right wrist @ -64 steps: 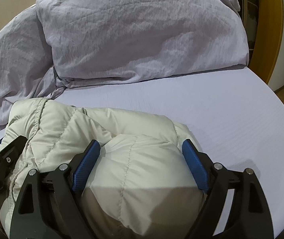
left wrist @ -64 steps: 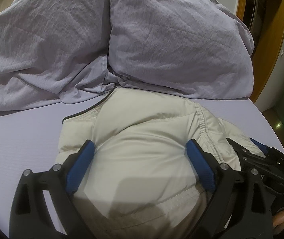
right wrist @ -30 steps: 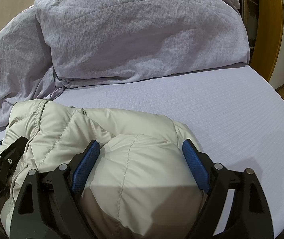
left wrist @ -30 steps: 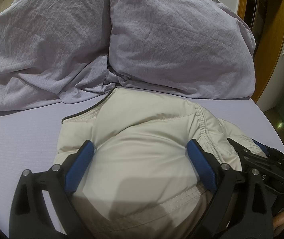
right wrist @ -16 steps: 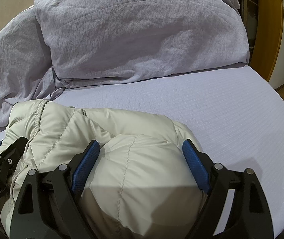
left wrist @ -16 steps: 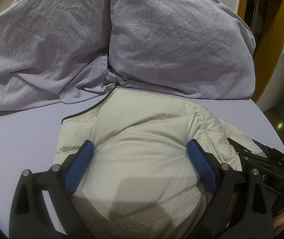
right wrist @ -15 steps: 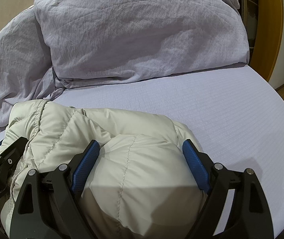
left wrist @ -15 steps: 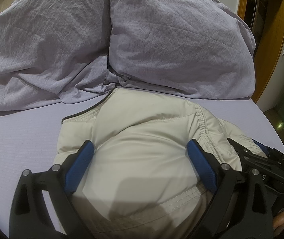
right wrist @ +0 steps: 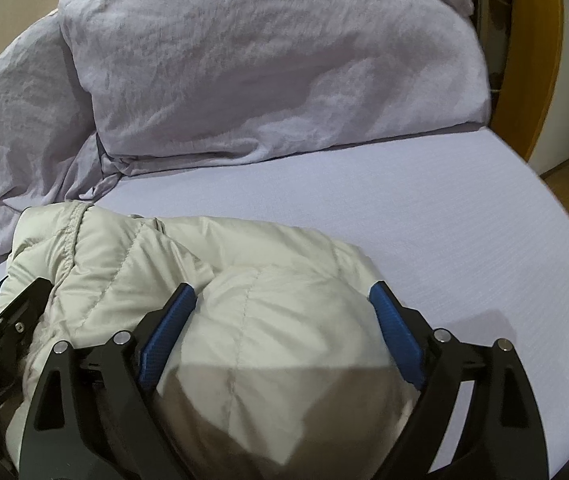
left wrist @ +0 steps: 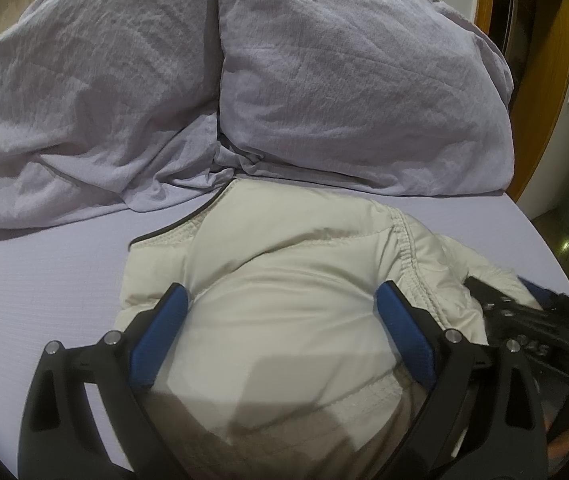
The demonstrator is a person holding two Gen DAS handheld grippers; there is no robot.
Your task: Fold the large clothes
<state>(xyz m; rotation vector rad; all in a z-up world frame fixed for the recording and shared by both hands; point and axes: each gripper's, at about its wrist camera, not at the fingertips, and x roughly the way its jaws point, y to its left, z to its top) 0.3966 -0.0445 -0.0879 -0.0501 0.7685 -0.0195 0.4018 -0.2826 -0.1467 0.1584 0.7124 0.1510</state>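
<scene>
I am holding both grippers over a cream quilted puffer jacket (left wrist: 292, 280) lying bundled on a pale lilac fitted bedsheet (right wrist: 424, 208). My left gripper (left wrist: 280, 320) is standing wide, jacket bulging between its blue pads. My right gripper (right wrist: 284, 316) is likewise spread wide astride the jacket. A crumpled grey-lilac duvet (left wrist: 324, 80) is lying at twelve o'clock.

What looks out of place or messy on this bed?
Nothing damaged or spilled. The cream puffer jacket sits bundled between both wide-set tongs, and the lilac duvet is heaped, rumpled, against the pillow.
</scene>
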